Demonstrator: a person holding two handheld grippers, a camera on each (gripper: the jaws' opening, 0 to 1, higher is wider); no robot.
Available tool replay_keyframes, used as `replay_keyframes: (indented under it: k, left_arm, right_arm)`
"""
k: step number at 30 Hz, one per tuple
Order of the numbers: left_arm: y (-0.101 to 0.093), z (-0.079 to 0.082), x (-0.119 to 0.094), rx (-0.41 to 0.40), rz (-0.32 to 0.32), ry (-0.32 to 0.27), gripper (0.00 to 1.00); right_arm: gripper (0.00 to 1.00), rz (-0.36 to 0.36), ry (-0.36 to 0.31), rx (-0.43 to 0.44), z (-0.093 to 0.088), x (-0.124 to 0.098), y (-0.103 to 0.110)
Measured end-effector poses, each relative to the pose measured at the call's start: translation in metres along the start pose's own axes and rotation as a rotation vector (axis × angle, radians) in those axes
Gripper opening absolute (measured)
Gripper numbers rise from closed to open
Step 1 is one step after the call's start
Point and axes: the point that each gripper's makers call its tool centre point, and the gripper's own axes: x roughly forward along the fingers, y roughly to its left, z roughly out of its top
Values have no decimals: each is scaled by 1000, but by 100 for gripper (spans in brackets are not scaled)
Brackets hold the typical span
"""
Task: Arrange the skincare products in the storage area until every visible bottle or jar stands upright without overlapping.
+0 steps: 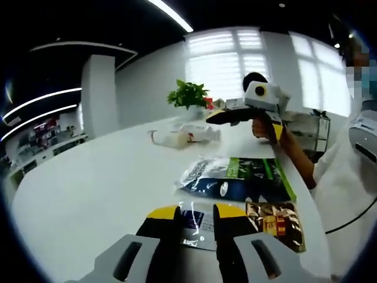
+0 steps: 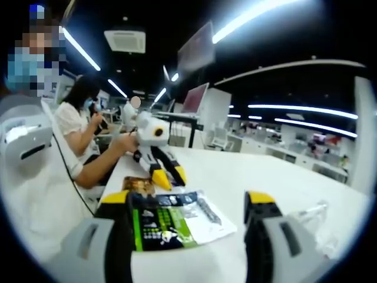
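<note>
A clear-wrapped bottle (image 1: 184, 136) lies on its side far across the white table (image 1: 94, 194), past a green-and-dark pouch (image 1: 241, 180) and a gold packet (image 1: 275, 223), the left gripper (image 1: 195, 213) narrowly parted above a small sachet (image 1: 193, 227), the right gripper (image 2: 194, 203) spread wide over the pouch.

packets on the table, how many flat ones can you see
3: a green and dark packet mid-table, a brown and gold one by the table's near edge, and a clear one between the left gripper's jaws. Others may be hidden.
</note>
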Motion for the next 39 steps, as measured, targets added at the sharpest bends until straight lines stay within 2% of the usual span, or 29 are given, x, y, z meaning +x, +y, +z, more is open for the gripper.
replay_keyframes:
  k: [3,14,18,28,32,39]
  left_arm:
    - [3,-1,-1,-33,10,6,27]
    - [3,0,-2,-9,13,9,27]
    - [6,0,-2,-31,22,11,29]
    - [1,0,-2,-17,4,12,29]
    - [5,1,-2,-19,24,12,35]
    - [7,1,-3,-17,37,15,38]
  right_arm:
    - [78,-1,1,0,0,0,0]
    - [80,-15,-4,11,0,-1,-3]
    - [80,-10,1,10,-1,0,-3]
    - [79,-10,2,9,0,-1,-3]
    - [79,-11,-1,10,0,-1,-3]
    - [79,-11,-1,9,0,-1,-3]
